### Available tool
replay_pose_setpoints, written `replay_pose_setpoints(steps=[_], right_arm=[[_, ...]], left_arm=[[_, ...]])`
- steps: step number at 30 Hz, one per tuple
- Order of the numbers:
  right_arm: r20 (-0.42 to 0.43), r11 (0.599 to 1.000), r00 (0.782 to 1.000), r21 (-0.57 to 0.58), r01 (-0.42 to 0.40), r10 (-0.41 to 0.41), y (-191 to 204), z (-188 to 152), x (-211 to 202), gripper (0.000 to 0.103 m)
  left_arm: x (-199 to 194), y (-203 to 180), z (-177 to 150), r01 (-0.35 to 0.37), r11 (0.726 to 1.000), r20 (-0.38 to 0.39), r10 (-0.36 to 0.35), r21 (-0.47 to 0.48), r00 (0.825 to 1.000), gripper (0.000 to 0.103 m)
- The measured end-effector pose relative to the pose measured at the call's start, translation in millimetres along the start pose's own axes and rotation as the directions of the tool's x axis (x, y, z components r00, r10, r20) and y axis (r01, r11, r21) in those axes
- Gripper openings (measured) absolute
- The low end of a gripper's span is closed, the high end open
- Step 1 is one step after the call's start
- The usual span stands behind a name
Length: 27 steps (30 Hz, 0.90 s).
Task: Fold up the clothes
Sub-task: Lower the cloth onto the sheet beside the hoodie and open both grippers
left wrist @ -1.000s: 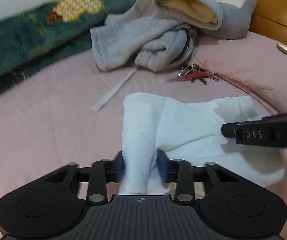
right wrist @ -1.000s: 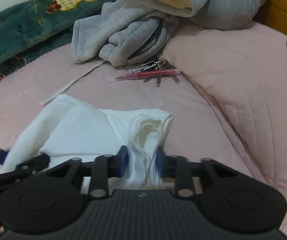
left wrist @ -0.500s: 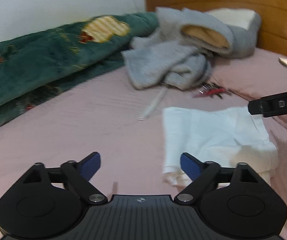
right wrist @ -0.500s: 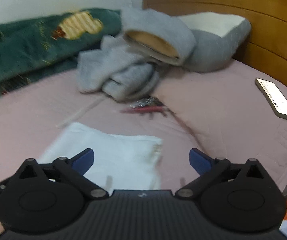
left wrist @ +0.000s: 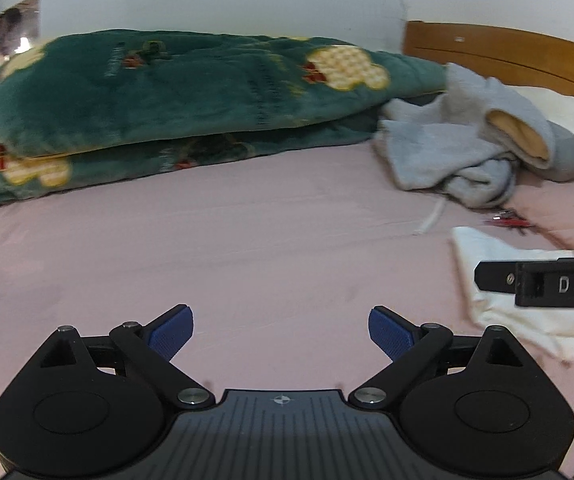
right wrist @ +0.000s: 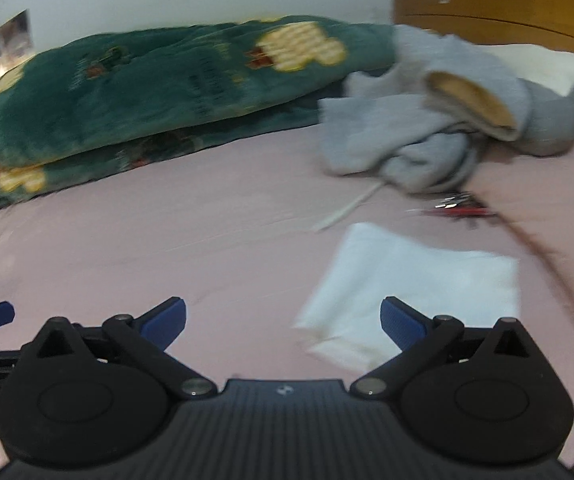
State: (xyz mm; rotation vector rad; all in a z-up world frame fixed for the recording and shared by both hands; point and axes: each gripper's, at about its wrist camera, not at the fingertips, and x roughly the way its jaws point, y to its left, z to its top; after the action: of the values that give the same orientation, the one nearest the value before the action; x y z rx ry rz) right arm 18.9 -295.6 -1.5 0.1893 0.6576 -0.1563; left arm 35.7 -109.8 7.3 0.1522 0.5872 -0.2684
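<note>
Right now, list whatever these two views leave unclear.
- White garment, left wrist view: right gripper's black arm crosses it, so its far edge is hidden.
- White garment, right wrist view: motion blur hides the folds.
- Small red and metal items: blurred, too small to identify.
- Grey hoodie: bunched, its shape unreadable.

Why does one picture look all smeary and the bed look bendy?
Right wrist view: motion blur smears the green blanket, the grey hoodie and the white folded cloth. Left wrist view: sharper, the blanket's pattern reads clearly. Both views: the fisheye lens curves the pink sheet and the headboard.
</note>
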Motion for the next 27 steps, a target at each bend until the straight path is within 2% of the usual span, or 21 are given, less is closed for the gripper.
replay_pose_setpoints(steps=[5,14,20,27], right_arm=[[-0.039,0.996,0.997,-0.044,-0.073,0.072,47,-16,3,0.103],[-0.11,0.985,0.984,-0.085,-0.151,0.142,112,-44,16,0.103],[-0.117,0.977,0.979,-0.116,-0.181,0.168,144,-60,23,0.103],[-0.102,0.981,0.983,-0.112,-0.162,0.151,142,-63,31,0.103]], left_arm=[[-17,44,-11,-0.085,0.996,-0.007,0.085,-0.024,0.996,0.096],[-32,121,-41,-0.176,0.976,-0.061,0.169,-0.128,0.984,0.103],[-25,141,-59,-0.23,0.965,-0.086,0.221,-0.127,0.972,0.103],[-7,142,-68,-0.27,0.958,-0.112,0.259,-0.097,0.959,0.103]])
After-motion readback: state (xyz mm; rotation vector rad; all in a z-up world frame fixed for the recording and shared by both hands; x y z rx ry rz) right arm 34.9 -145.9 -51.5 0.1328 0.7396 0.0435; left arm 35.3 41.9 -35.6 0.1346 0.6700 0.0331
